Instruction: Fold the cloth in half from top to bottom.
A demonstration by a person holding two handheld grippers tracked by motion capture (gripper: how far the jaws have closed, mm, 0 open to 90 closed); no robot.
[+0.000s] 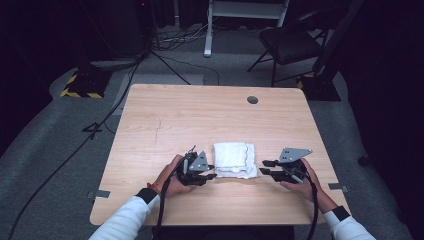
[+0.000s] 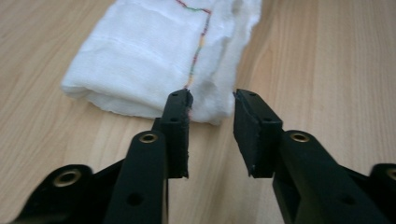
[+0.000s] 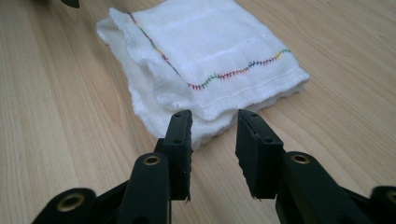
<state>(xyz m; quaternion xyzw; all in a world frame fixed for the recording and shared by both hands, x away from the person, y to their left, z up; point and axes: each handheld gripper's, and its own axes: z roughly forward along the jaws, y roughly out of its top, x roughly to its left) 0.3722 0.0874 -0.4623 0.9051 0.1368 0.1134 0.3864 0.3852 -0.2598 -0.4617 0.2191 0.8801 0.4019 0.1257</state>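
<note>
1. Room around the work was dark, with a grey floor (image 1: 45, 130), a black chair (image 1: 292, 42) at the back, a white stand (image 1: 210, 30) and cables on the floor.
2. The table (image 1: 210, 115) was light wood. It had a small round hole (image 1: 252, 99) near the far edge.
3. The white cloth (image 1: 235, 160) lay folded on the table, near the person's side, right between the two grippers. A thin line of rainbow stitching (image 3: 224, 74) ran along its hem.
4. The left gripper (image 1: 200, 175) sat just beside the cloth's left edge. Its fingers (image 2: 177, 121) were apart and held nothing, with one tip touching or almost touching the cloth's near corner.
5. The right gripper (image 1: 270, 167) sat near the cloth's right edge. Its fingers (image 3: 180, 140) were apart too and held nothing.
6. The step looked like getting ready to grab the cloth, maybe to fold it again or open it up.
7. Next, each gripper would likely need to slide its fingers around a loose corner and squeeze, so all the layers did not slip.
</note>
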